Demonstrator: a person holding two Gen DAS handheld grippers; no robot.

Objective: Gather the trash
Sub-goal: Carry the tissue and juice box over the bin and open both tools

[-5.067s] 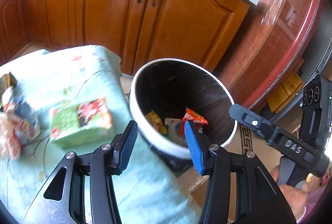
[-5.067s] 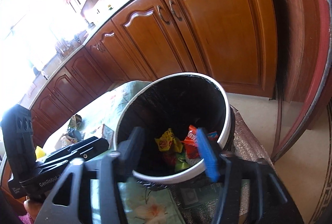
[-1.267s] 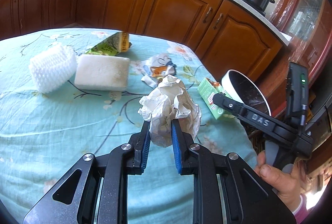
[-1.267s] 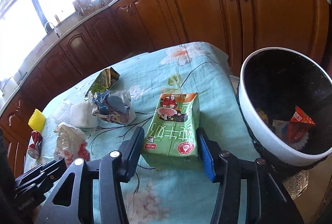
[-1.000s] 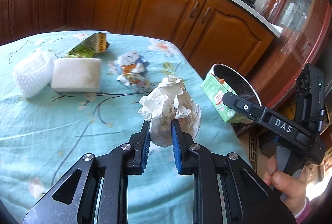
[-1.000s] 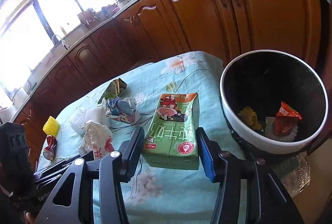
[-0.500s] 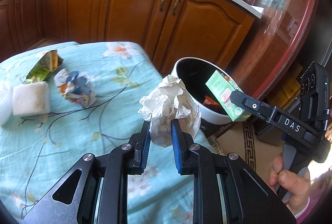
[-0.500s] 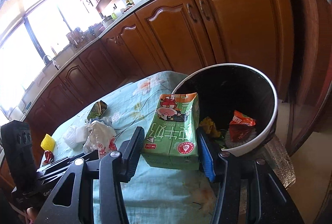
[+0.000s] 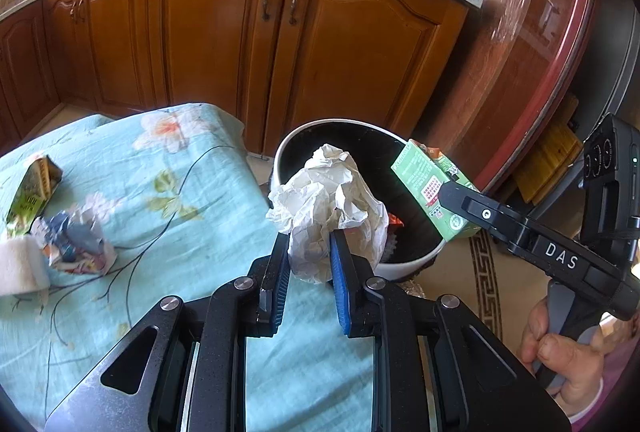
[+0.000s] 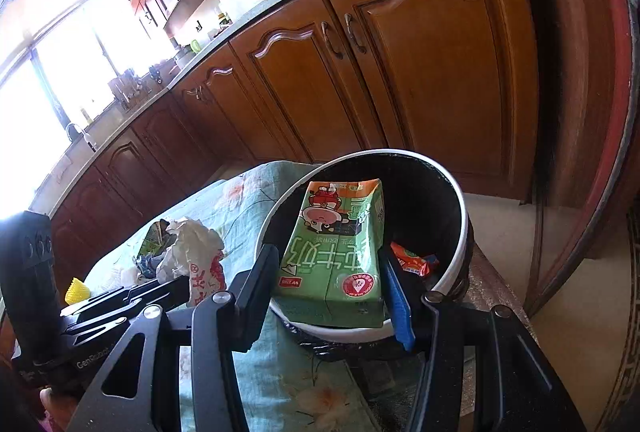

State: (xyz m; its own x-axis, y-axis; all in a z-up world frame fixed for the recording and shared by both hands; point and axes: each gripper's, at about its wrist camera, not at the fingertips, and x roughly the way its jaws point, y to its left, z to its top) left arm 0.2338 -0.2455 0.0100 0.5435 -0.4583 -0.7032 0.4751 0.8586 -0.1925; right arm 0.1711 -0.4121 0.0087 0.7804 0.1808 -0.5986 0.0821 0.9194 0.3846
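My left gripper (image 9: 309,247) is shut on a crumpled white paper wad (image 9: 326,200), held above the table's right end, just short of the bin. The white-rimmed bin with a black liner (image 9: 404,260) stands off the table's end, with red and yellow wrappers inside. My right gripper (image 10: 330,274) is shut on a green milk carton (image 10: 336,256), carried over the bin's (image 10: 456,192) near rim. In the left wrist view the carton (image 9: 430,192) hangs over the bin's right side. In the right wrist view the paper wad (image 10: 192,252) sits at left in the other gripper.
The table wears a light blue flowered cloth (image 9: 140,192). On it lie a crumpled printed wrapper (image 9: 76,250), a green snack packet (image 9: 32,192) and a white sponge (image 9: 16,270). Wooden cabinets (image 9: 224,32) stand behind. A hand (image 9: 560,364) grips the right handle.
Both grippers have swung right from the table's middle toward the bin, each still holding its piece. The carton now hangs over the bin's mouth and the paper wad has neared the rim.
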